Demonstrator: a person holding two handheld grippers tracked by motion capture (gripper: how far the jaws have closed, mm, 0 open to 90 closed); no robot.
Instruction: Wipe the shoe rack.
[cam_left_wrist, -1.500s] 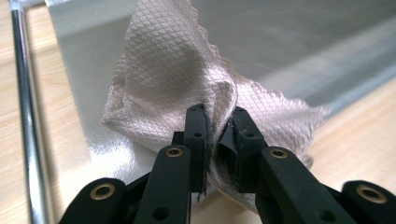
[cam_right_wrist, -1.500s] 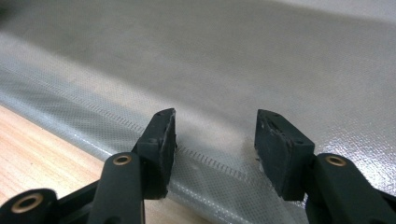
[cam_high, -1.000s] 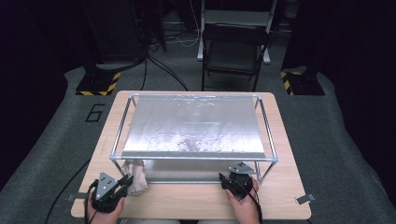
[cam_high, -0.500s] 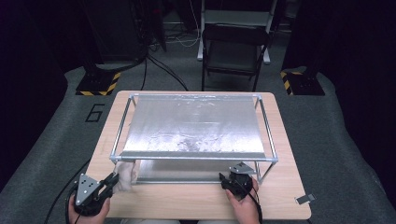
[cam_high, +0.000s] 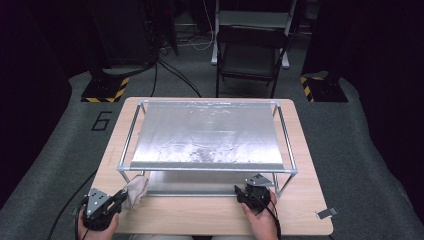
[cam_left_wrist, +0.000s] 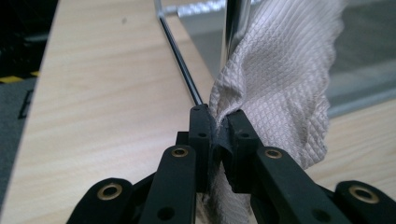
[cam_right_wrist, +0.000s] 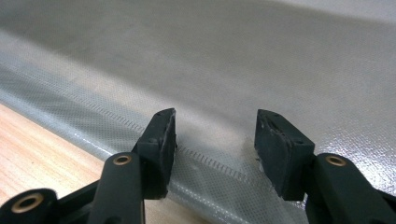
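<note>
At lower left, the left tool (cam_high: 120, 196) pinches the cloth (cam_high: 136, 190) tight; right tool (cam_high: 248, 191) gapes empty; cloth may snag the frame post (cam_left_wrist: 236, 21).

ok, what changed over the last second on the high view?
The left gripper went out toward the table's left edge, then partway back, shut on the beige cloth and dragging it slightly. Right gripper stayed put, jaws open by the silver sheet. The metal frame is unchanged.
</note>
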